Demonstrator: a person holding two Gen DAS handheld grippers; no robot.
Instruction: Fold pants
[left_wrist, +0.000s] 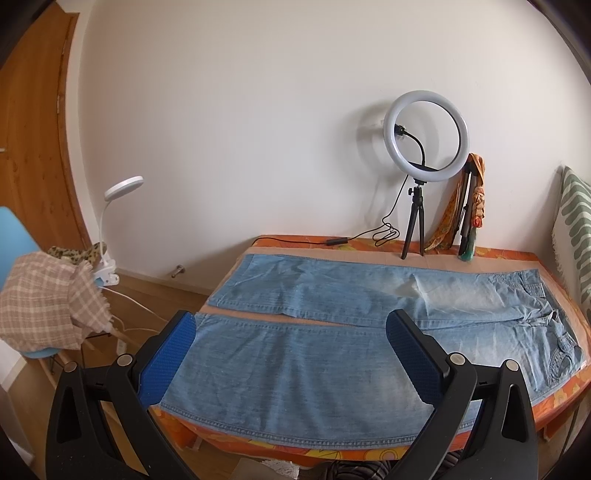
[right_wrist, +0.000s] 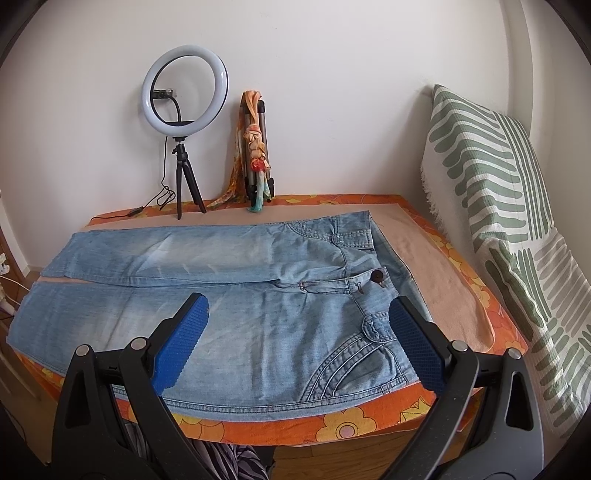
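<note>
Light blue jeans (left_wrist: 332, 295) lie flat and unfolded across the table, both legs spread side by side, hems to the left, waist to the right. In the right wrist view the jeans (right_wrist: 229, 280) show the waistband, a dark button (right_wrist: 377, 276) and a front pocket. My left gripper (left_wrist: 291, 325) is open and empty, hovering over the near leg close to its hem. My right gripper (right_wrist: 299, 306) is open and empty, hovering over the near hip and pocket area.
The table has an orange flowered cloth (right_wrist: 332, 424). A ring light on a tripod (left_wrist: 424, 136) and a folded tripod with a scarf (left_wrist: 472, 206) stand at the back by the wall. A striped cushion (right_wrist: 509, 206) is at the right. A chair with a plaid cloth (left_wrist: 48, 299) and a clip lamp (left_wrist: 122, 184) stand at the left.
</note>
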